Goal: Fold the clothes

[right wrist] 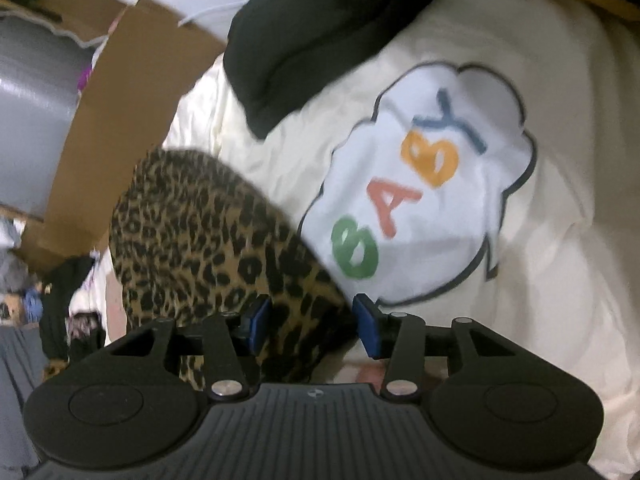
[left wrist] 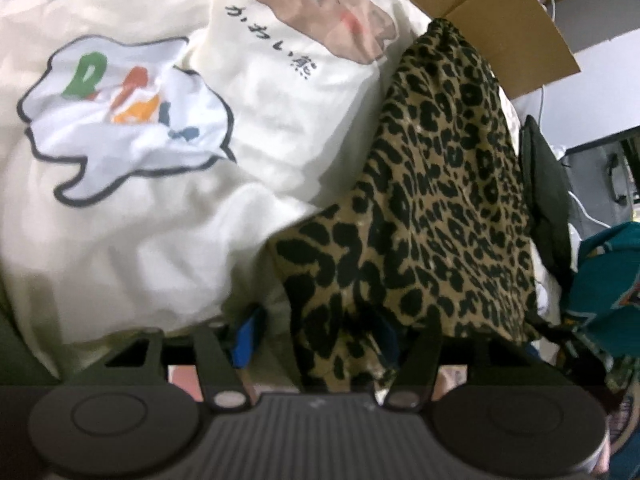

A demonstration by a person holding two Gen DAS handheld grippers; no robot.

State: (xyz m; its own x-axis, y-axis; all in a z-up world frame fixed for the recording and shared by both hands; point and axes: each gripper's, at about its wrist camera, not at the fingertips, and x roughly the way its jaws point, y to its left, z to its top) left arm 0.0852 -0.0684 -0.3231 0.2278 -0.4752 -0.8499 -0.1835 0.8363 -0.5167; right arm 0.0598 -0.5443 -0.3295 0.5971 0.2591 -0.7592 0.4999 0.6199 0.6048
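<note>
So the leopard-print garment (left wrist: 432, 208) lies draped as a long strip in the left wrist view, running from the upper right of the frame down to the bottom centre, where its lower end hangs between the left tongs (left wrist: 320, 344). Those tongs stand about half open; only the left blue pad (left wrist: 246, 336) shows, the cloth covers the other, and I can't see it being pinched. In the right wrist view the same leopard piece (right wrist: 200, 248) runs from mid-left down to the bottom centre, its end sitting in the gap of the right tongs (right wrist: 312, 326), which are also roughly half open with both blue pads (right wrist: 368, 326) clear of the fabric.

Under it sits a cream shirt with a "BABY" cloud print (right wrist: 424, 188), and a second cream shirt with a bear print (left wrist: 304, 52) beside that. A black garment (right wrist: 312, 36) overlaps the top. A cardboard box (right wrist: 120, 100) hems in the far edge, so free room is mostly over the cream shirts.
</note>
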